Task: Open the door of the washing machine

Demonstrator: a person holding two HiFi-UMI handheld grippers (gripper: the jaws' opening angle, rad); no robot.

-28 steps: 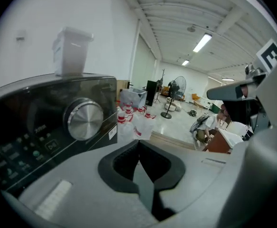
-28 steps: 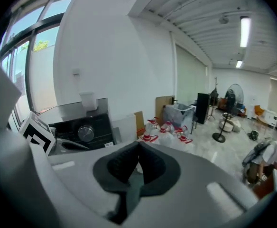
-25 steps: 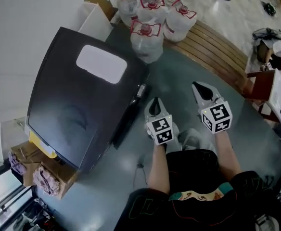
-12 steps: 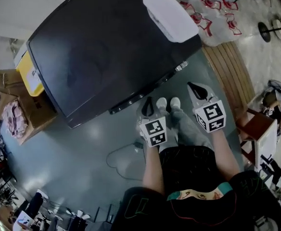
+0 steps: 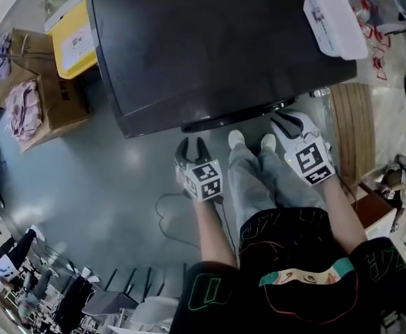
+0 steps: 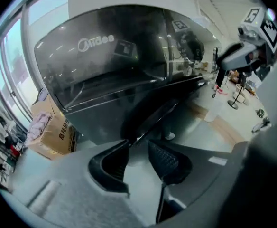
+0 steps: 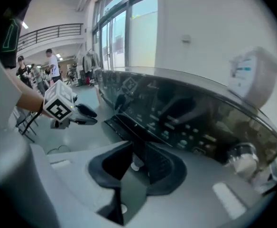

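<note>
The black washing machine (image 5: 210,40) fills the top of the head view. Its dark door edge (image 5: 238,119) juts from the front, just beyond my feet. My left gripper (image 5: 191,148) hangs a little short of that edge, left of my legs. Its jaws are opening with nothing between them. My right gripper (image 5: 290,124) is at the door's right end, jaws opening too, a narrow bare gap between them. In the left gripper view the round door (image 6: 148,110) lies straight beyond the jaws of the left gripper (image 6: 138,151). The right gripper (image 7: 138,163) faces the control panel (image 7: 176,122).
A white lidded container (image 5: 335,19) sits on the machine's right corner. Cardboard boxes (image 5: 50,96) and a yellow box (image 5: 74,37) stand to the machine's left. A wooden bench (image 5: 352,127) is on the right. A cable (image 5: 168,221) loops on the floor.
The head view has swung, so the machine now spans the top. Both grippers have come down toward its front. Their jaws, shut before, have parted.
</note>
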